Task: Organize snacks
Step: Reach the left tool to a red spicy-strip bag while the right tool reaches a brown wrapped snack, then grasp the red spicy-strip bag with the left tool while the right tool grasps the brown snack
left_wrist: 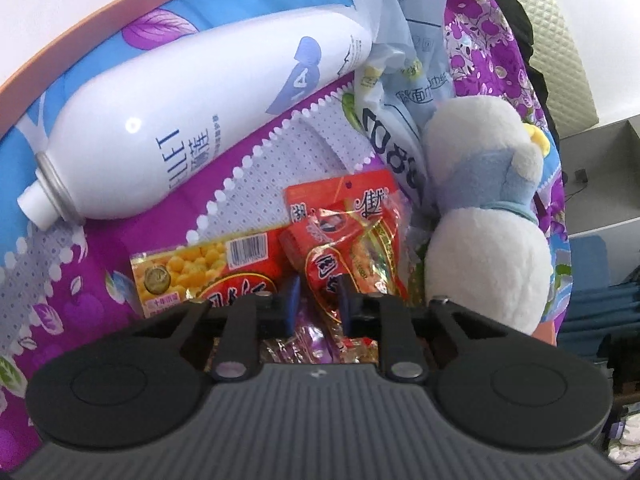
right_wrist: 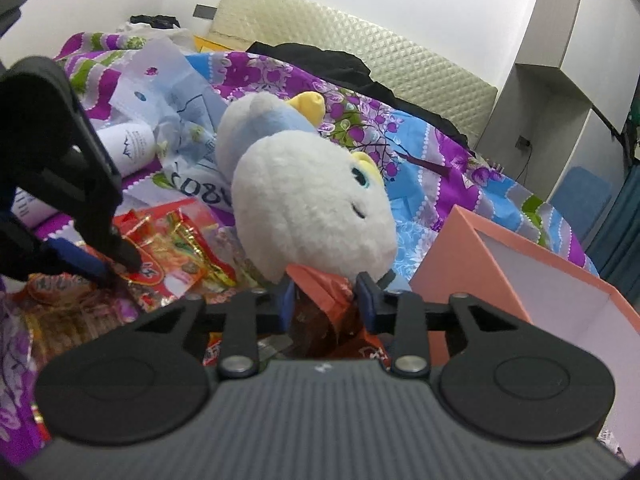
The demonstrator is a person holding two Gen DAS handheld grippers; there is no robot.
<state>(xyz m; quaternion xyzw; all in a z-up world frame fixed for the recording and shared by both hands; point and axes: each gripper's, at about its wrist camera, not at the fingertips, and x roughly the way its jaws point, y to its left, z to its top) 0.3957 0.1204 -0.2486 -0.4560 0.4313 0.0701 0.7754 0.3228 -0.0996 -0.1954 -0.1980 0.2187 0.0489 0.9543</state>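
Several snack packets lie in a heap on a purple and blue floral bedspread (left_wrist: 100, 304). My left gripper (left_wrist: 318, 304) is shut on a red and gold snack packet (left_wrist: 332, 276), its blue pads pressing both sides. A yellow corn-puff packet (left_wrist: 188, 272) lies just left of it. In the right wrist view the left gripper (right_wrist: 120, 270) reaches into the red packets (right_wrist: 180, 240) at the left. My right gripper (right_wrist: 326, 300) is shut on a crumpled orange snack packet (right_wrist: 320, 286), right under the head of a white plush toy (right_wrist: 312, 200).
A white spray bottle (left_wrist: 200, 128) lies on its side behind the snacks. A pale blue plastic bag (left_wrist: 400, 80) is beside the plush toy (left_wrist: 480, 208). An open pink box (right_wrist: 452, 256) stands right of my right gripper. A padded headboard (right_wrist: 400, 52) is behind.
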